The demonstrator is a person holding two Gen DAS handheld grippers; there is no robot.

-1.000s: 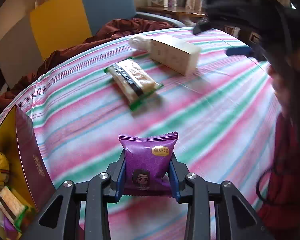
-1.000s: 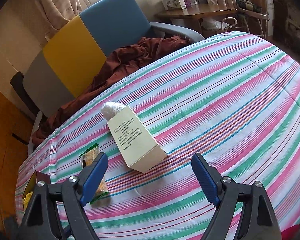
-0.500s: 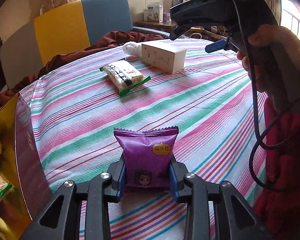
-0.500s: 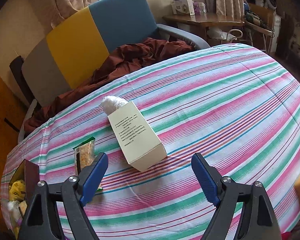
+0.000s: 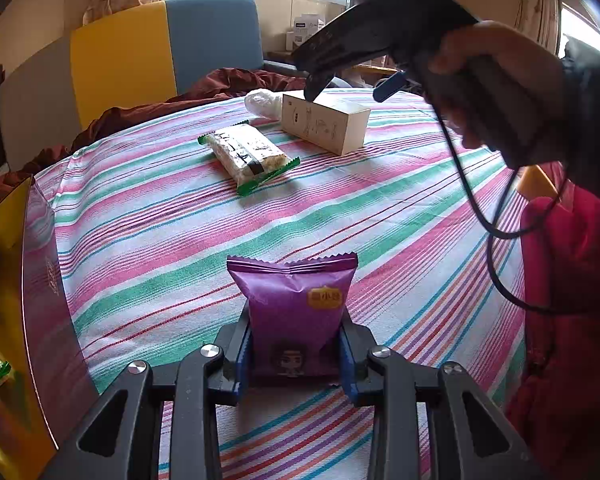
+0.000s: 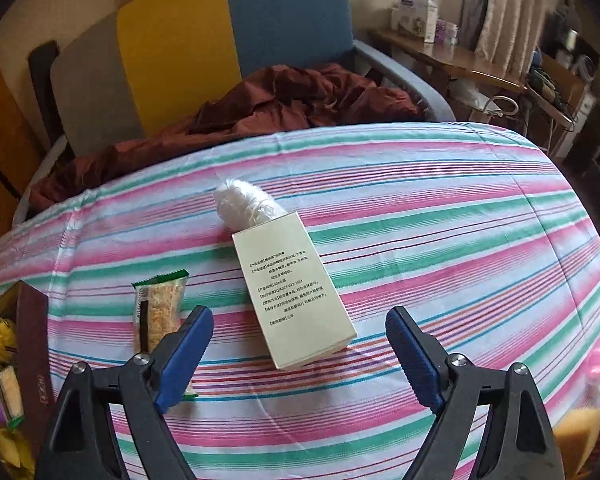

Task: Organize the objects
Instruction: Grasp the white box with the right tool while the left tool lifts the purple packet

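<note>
My left gripper is shut on a purple snack packet, held upright just above the striped tablecloth. A hand holds my right gripper over the cream carton. In the right wrist view the right gripper has its jaws opening. The cream carton lies on the table beyond them and the pads do not touch it. A green-edged cracker packet lies left of the carton, also seen in the right wrist view. A white wrapped bundle rests against the carton's far end.
An open maroon and gold box with several snack packets stands at the table's left edge. A yellow, blue and grey armchair with a rust-red cloth is behind the table. A yellow sponge sits at the right edge.
The right gripper has swung in from the right to over the cream carton, and its view has rolled so the carton sits centred. The left gripper still grips the purple packet.
</note>
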